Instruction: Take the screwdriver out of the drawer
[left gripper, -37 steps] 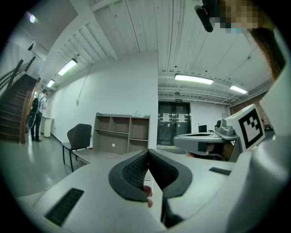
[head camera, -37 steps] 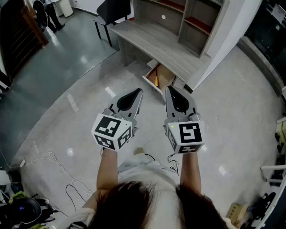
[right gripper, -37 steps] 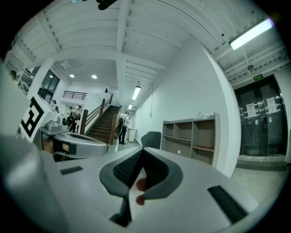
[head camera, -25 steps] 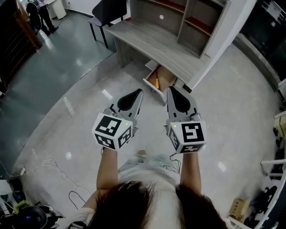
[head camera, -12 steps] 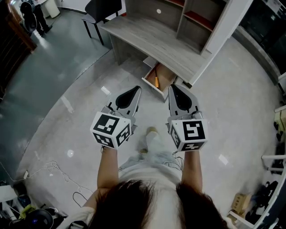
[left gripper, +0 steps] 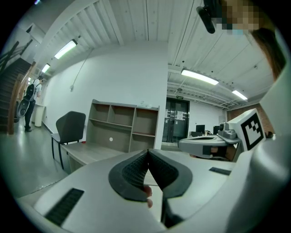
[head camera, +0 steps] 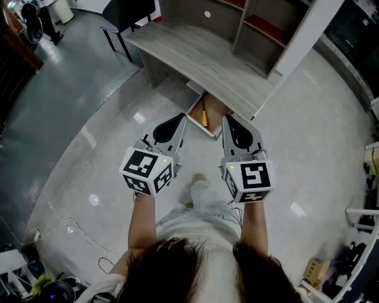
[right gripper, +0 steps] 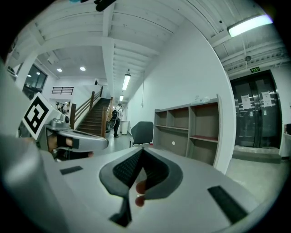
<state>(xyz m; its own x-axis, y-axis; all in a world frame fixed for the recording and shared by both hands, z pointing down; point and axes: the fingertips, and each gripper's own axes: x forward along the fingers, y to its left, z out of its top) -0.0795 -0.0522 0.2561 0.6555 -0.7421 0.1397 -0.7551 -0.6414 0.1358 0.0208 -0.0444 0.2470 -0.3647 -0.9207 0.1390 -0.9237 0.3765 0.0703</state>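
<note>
An orange-handled screwdriver [head camera: 202, 115] lies in a small open drawer [head camera: 208, 110] pulled out under the grey desk [head camera: 201, 56] in the head view. My left gripper [head camera: 179, 125] and my right gripper [head camera: 232, 126] are held side by side in the air, short of the drawer, both pointing toward it. Each has its jaws pressed together with nothing between them. In the left gripper view the left gripper [left gripper: 148, 154] shows shut; in the right gripper view the right gripper [right gripper: 142, 153] does too. Neither gripper view shows the drawer or screwdriver.
A shelf unit [head camera: 251, 23] stands on the desk's back. A black chair [head camera: 125, 15] sits at the desk's left end. Cables [head camera: 65, 228] lie on the glossy floor at lower left. A white pillar [head camera: 308, 32] rises right of the desk.
The person has walked closer to the desk; the drawer now sits just ahead of the gripper tips. Both grippers stay shut and level.
</note>
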